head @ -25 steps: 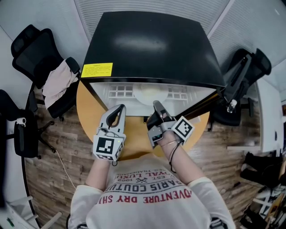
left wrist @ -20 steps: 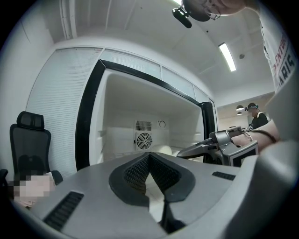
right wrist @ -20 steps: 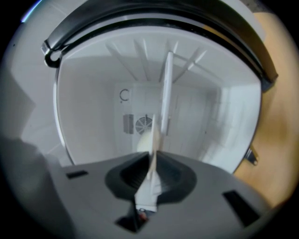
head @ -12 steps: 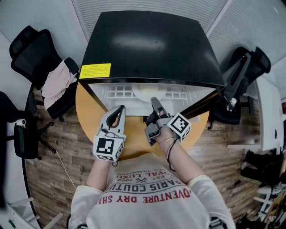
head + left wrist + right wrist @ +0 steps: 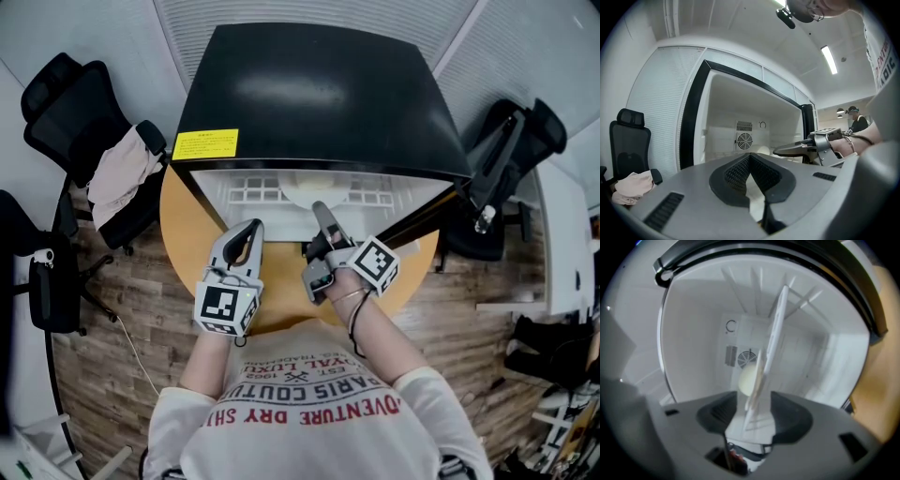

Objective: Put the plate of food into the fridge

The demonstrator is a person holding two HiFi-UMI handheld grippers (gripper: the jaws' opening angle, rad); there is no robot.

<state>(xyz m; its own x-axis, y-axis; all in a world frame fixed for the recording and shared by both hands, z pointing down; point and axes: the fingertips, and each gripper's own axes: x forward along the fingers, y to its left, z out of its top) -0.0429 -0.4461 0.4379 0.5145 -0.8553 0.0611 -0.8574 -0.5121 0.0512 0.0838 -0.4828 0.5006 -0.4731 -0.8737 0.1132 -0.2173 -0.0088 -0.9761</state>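
Grey left gripper (image 5: 250, 230) and right gripper (image 5: 323, 216) bear black-and-white marker cubes (image 5: 225, 307); white shirt (image 5: 314, 417) with red lettering

The plate (image 5: 314, 190) sits in the fridge (image 5: 319, 94), which stands on the table (image 5: 183, 234).

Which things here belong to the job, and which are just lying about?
Job:
fridge, open
plate, inside the fridge
right gripper, jaws opening with the plate's rim between them

Lying about:
left chair
cloth on that chair
right chair
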